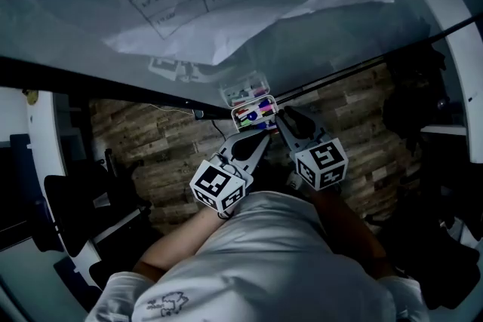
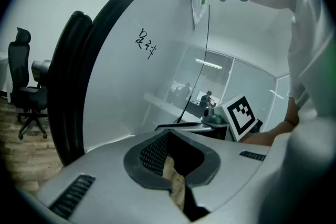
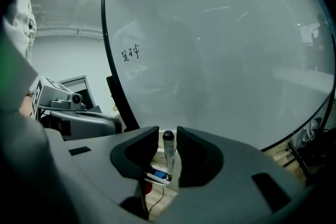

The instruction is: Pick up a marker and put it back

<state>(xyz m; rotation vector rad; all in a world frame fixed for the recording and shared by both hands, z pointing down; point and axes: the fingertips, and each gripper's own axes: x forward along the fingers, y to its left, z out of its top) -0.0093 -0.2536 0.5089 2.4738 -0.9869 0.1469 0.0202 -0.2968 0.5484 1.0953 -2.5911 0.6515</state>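
Right gripper (image 3: 167, 132): fingers parted, 1 marker (image 3: 168, 153) upright between them, unclamped; marker box (image 3: 157, 174) below the fingers. Left gripper (image 2: 168, 135): fingers closed together, empty. Whiteboard (image 3: 220, 60) beyond fingertips.

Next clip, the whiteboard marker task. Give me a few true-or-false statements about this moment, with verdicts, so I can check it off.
1. A marker stands between the jaws of the right tool. True.
2. The right tool is clamped shut. False: its jaws stand apart around the marker and do not visibly press on it.
3. The left tool holds a marker. False: its jaws are together, with nothing between them.
4. Both tools point towards a case of coloured markers. True.
5. The whiteboard is bare of writing. False: a small scribble is on it.
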